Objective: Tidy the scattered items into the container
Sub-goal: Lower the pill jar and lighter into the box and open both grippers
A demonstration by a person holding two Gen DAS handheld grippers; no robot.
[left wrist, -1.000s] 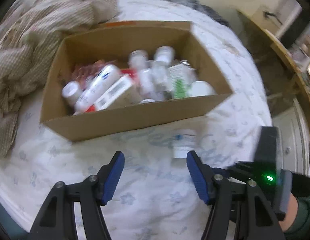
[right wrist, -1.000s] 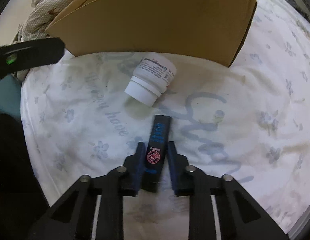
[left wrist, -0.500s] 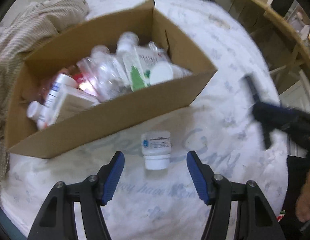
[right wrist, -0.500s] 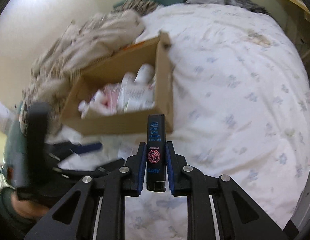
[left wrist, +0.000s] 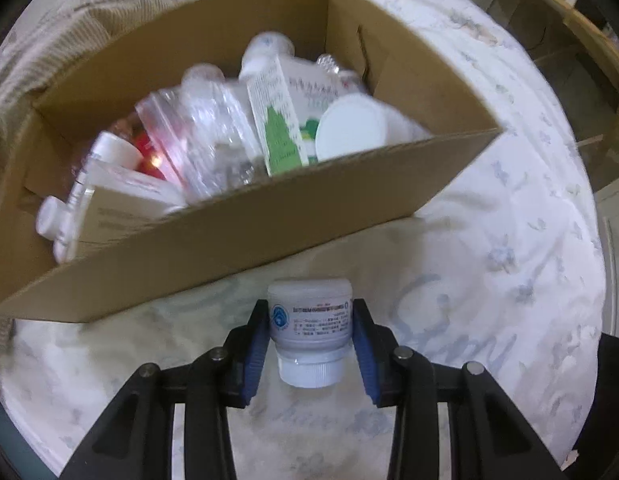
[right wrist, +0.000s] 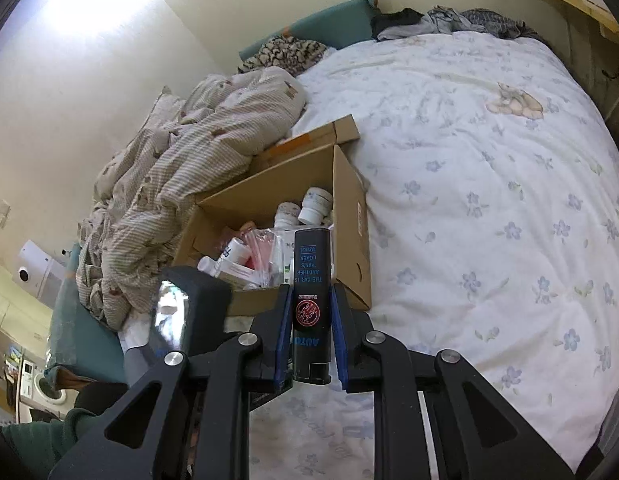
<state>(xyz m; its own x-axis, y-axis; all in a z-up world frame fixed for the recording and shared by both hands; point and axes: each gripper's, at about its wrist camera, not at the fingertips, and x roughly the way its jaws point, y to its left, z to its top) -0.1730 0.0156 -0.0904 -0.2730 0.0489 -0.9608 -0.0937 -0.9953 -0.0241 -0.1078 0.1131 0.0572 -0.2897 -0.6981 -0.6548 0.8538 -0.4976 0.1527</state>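
Note:
A cardboard box (left wrist: pixel 245 232) lies on the bed, filled with several bottles, jars and packets. Just in front of its near wall, my left gripper (left wrist: pixel 309 340) is shut on a small white jar (left wrist: pixel 309 320) with its cap toward the camera. In the right wrist view the same cardboard box (right wrist: pixel 349 220) sits ahead and below. My right gripper (right wrist: pixel 311 332) is shut on a black lighter (right wrist: pixel 311 276) with blue lettering, held upright above the bed near the box's near corner.
A striped beige blanket (right wrist: pixel 181 168) is bunched against the box's far left side. The white floral bedsheet (right wrist: pixel 489 200) spreads wide to the right. Clothes (right wrist: pixel 449 24) lie at the bed's far end. Wooden furniture (left wrist: pixel 569 12) stands at the right. The left hand's gripper body (right wrist: pixel 185 308) is close at left.
My left gripper has moved onto the white jar and shut on it. The right gripper has lifted the lighter off the sheet and carried it up toward the box.

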